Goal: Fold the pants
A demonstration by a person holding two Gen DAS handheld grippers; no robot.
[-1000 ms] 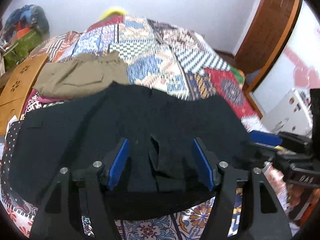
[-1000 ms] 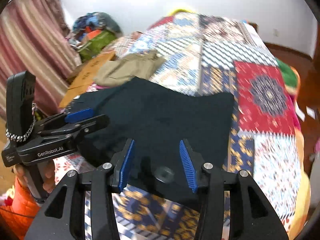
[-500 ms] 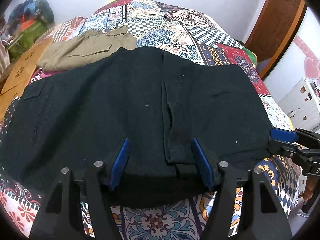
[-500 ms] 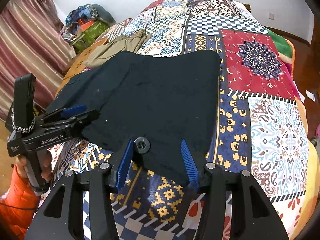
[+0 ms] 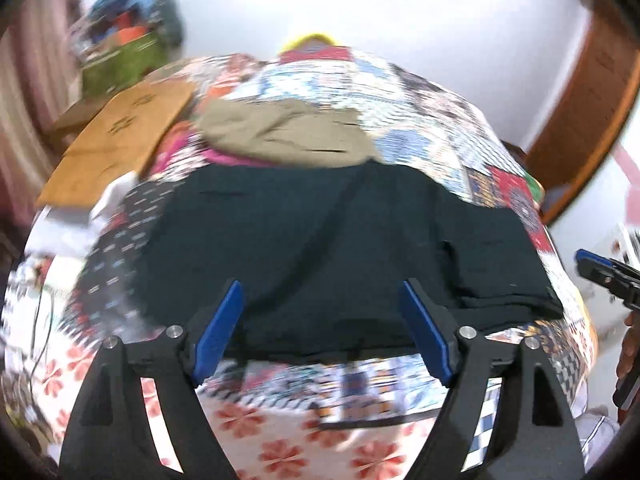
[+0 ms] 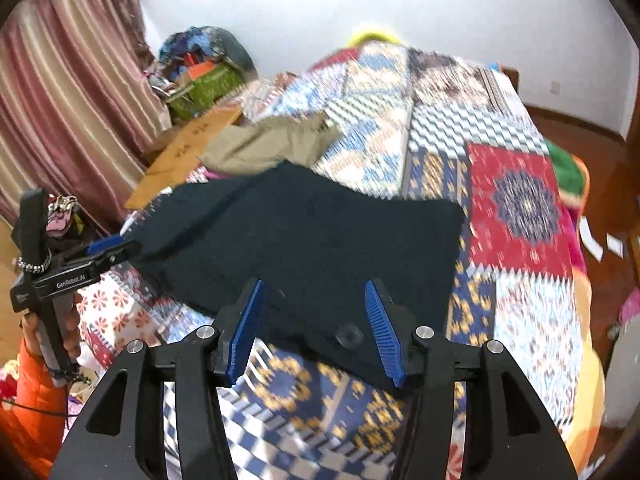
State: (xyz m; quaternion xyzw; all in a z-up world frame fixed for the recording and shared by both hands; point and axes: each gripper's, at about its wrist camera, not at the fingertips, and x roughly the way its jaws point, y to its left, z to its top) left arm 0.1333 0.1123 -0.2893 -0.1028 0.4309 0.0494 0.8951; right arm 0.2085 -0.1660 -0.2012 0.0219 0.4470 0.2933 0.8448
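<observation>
Black pants (image 5: 344,248) lay spread across the patchwork bedspread (image 6: 512,216), mid-frame.
Left gripper (image 5: 324,330) had just widened, holding nothing; right gripper (image 6: 316,326) stood part-open, jaws just opening, nothing pinched.

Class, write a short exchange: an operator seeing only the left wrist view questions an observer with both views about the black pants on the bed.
Operator: Is the right gripper clamping the black pants?
Observer: No. Its jaws have just been opening, and its pads stand clear of the cloth.
Operator: Where is the waist button?
Observer: At the near edge, seen between that gripper's fingers.
Operator: Anything on the floor right of the bed?
Observer: Yes, white papers lie there.
</observation>
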